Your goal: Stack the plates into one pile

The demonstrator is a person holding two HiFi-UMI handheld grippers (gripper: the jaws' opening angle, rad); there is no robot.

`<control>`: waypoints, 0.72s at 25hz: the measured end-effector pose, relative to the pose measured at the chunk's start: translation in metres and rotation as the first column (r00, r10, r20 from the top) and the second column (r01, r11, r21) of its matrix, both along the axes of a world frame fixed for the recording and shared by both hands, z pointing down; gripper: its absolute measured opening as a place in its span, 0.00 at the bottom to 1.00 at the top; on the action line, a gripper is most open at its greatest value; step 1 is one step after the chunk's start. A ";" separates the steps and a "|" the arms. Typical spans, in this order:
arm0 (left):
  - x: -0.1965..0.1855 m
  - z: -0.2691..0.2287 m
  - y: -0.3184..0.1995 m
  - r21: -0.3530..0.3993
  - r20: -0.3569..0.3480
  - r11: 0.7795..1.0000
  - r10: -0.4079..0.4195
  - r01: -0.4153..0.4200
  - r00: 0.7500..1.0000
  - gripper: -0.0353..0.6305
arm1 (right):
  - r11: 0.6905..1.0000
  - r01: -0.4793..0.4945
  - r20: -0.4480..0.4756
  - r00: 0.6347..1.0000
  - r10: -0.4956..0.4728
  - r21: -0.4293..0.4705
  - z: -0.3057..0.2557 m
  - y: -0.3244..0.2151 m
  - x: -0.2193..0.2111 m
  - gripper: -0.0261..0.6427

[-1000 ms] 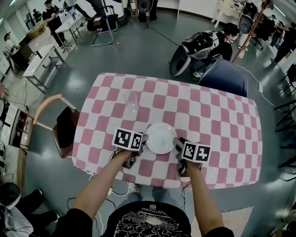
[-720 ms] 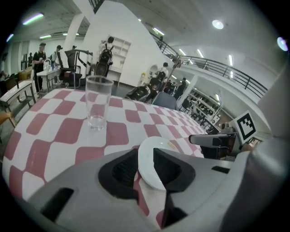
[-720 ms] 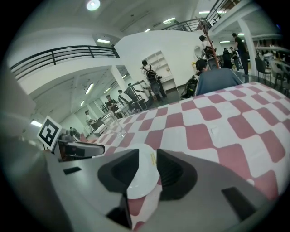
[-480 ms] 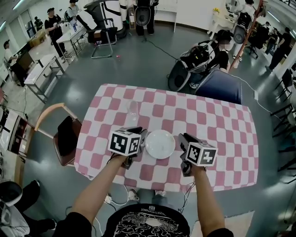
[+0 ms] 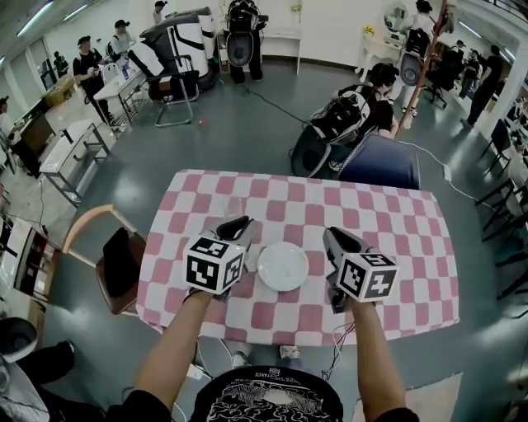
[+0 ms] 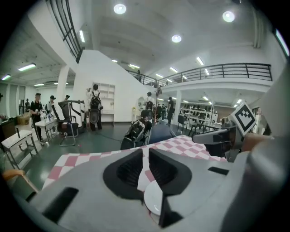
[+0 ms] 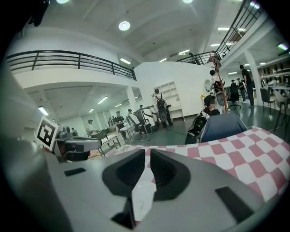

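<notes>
On the checked table the plates look already piled, left gripper at nine o'clock and right gripper at three both closing empty; only pulling away remains.

A glossy grey-green floor is filling most of the head view and shining faintly. A worktop covered by a pink-and-white checked cloth is standing at the centre, with a wooden-framed chair sitting at its left edge and a blue chair sitting at its upper right. White desks are lining the left side, and people are standing near them in the upper left. A white wall is closing off the top of the frame. In the left gripper view, round ceiling lamps are glowing and a railed balcony is running across the upper right
</notes>
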State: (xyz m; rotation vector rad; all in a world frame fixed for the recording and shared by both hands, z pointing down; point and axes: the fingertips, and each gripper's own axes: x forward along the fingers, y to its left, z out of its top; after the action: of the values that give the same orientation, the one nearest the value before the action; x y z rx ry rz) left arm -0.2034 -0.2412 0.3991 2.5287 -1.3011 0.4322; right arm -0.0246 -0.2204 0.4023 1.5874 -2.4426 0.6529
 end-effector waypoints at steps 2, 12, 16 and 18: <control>-0.001 -0.011 0.000 0.048 0.011 0.999 -0.007 0.007 1.000 0.11 | 0.999 -0.005 -0.016 1.000 0.006 0.043 -0.015 0.002 0.003 0.10; -0.006 -0.041 0.003 0.215 0.062 0.975 -0.070 0.055 0.996 0.06 | 0.973 -0.007 -0.080 0.996 0.026 0.232 -0.064 0.014 0.009 0.05; -0.010 -0.042 0.004 0.221 0.067 0.973 -0.081 0.064 0.995 0.06 | 0.970 -0.008 -0.074 0.997 0.027 0.243 -0.065 0.016 0.011 0.05; -0.009 -0.040 0.004 0.222 0.069 0.973 -0.077 0.060 0.995 0.06 | 0.970 -0.010 -0.072 0.997 0.029 0.243 -0.063 0.016 0.011 0.05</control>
State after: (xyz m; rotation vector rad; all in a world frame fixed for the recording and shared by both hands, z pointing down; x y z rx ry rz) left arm -0.2128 -0.2373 0.3586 2.6576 -1.5386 0.3942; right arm -0.0134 -0.2046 0.3396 1.6885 -2.5336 0.2993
